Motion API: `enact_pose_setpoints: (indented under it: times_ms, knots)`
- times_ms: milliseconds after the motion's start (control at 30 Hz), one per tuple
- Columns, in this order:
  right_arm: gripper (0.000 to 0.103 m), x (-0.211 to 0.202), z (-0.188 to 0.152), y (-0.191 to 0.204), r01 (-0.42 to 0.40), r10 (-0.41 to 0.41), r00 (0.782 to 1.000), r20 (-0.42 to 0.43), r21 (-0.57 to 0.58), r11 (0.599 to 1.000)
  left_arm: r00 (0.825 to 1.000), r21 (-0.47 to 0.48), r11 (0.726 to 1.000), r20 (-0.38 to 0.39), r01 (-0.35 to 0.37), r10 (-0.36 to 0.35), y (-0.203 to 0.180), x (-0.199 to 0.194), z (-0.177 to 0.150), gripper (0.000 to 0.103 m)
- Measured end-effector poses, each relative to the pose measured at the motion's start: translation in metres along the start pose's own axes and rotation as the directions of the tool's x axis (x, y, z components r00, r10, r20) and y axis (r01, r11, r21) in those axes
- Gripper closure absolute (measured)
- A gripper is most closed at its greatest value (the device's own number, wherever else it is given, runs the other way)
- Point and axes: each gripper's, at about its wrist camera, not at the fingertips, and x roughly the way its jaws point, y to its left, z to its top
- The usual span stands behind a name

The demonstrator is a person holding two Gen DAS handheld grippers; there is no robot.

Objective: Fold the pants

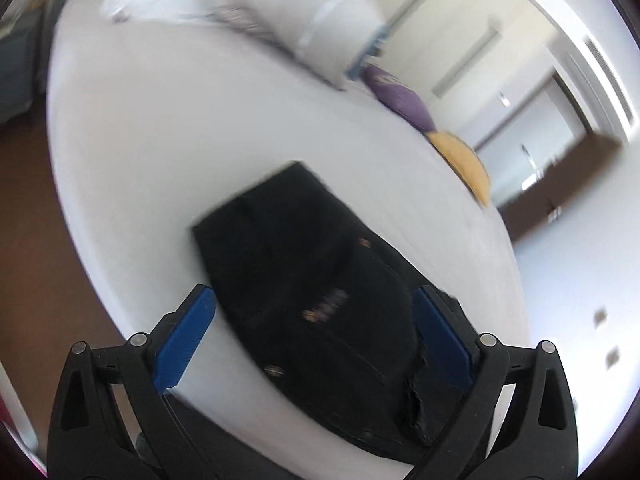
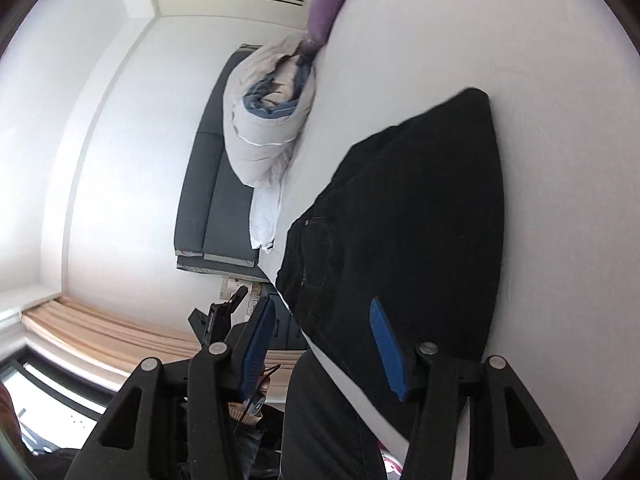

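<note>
Black pants [image 1: 304, 264] lie folded in a compact stack on the white bed [image 1: 160, 140]. My left gripper [image 1: 312, 328] is open and empty, held above the near end of the pants, with its blue pads on either side. In the right wrist view the pants [image 2: 412, 216] lie on the bed [image 2: 560, 160], seen tilted. My right gripper [image 2: 320, 340] is open and empty, over the waist end of the pants at the bed's edge.
A rolled grey duvet [image 1: 320, 20] lies at the head of the bed, also in the right wrist view [image 2: 268, 132]. A purple cushion [image 1: 400, 96] and a yellow cushion [image 1: 464, 160] sit at the far side. A dark headboard [image 2: 216, 200] stands behind.
</note>
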Motion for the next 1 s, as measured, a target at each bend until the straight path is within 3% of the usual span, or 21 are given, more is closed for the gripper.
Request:
enact_pose_setpoints:
  times_ms: [100,133,167,267,400,533,567,600,667,767,900,1000]
  knots:
    - [0.053,0.019,0.0,-0.026,0.082,-0.08,0.996,-0.025,0.084,0.993,0.999,-0.112,0.994,-0.044,0.018,-0.024,0.038,0.009,0.009,0.003]
    - [0.065,0.02,0.0,-0.032,0.107,-0.106,0.994,-0.018,0.091,0.99,0.997,-0.144,0.989,-0.069,0.026,-0.036,0.048,0.016,0.01,0.003]
    - [0.068,0.021,-0.001,-0.034,0.118,-0.117,0.993,-0.008,0.093,0.989,0.994,-0.188,0.982,-0.097,0.032,-0.051,0.059,0.024,0.01,0.003]
    - [0.069,0.015,0.001,-0.038,0.093,-0.093,0.996,-0.007,0.119,0.989,0.985,-0.243,0.968,-0.136,0.068,-0.104,0.075,0.036,0.011,0.003]
    - [0.068,0.017,0.002,-0.041,0.109,-0.108,0.994,-0.017,0.111,0.988,0.984,-0.266,0.962,-0.152,0.055,-0.098,0.084,0.052,0.012,0.004]
    - [0.068,0.017,-0.001,-0.04,0.116,-0.115,0.993,-0.008,0.095,0.989,0.975,-0.36,0.926,-0.142,0.112,-0.173,0.099,0.062,0.009,0.005]
    - [0.068,0.016,-0.001,-0.04,0.115,-0.115,0.993,-0.009,0.097,0.989,0.973,-0.365,0.924,-0.143,0.118,-0.181,0.098,0.067,0.007,0.011]
    - [0.068,0.017,-0.001,-0.04,0.115,-0.115,0.993,-0.009,0.097,0.989,0.97,-0.365,0.923,-0.152,0.122,-0.188,0.098,0.071,0.008,0.026]
    - [0.068,0.018,-0.001,-0.04,0.118,-0.118,0.993,-0.008,0.094,0.989,0.965,-0.381,0.918,-0.182,0.111,-0.192,0.095,0.082,0.012,0.046]
    - [0.068,0.018,-0.002,-0.04,0.12,-0.119,0.993,-0.009,0.09,0.989,0.965,-0.407,0.908,-0.188,0.095,-0.185,0.099,0.09,0.011,0.064]
    - [0.068,0.018,-0.002,-0.039,0.12,-0.12,0.993,-0.01,0.091,0.989,0.956,-0.496,0.858,-0.16,0.136,-0.244,0.111,0.104,0.0,0.075]
    - [0.068,0.019,-0.003,-0.038,0.122,-0.121,0.993,-0.011,0.087,0.989,0.958,-0.493,0.859,-0.152,0.139,-0.242,0.111,0.1,-0.001,0.083]
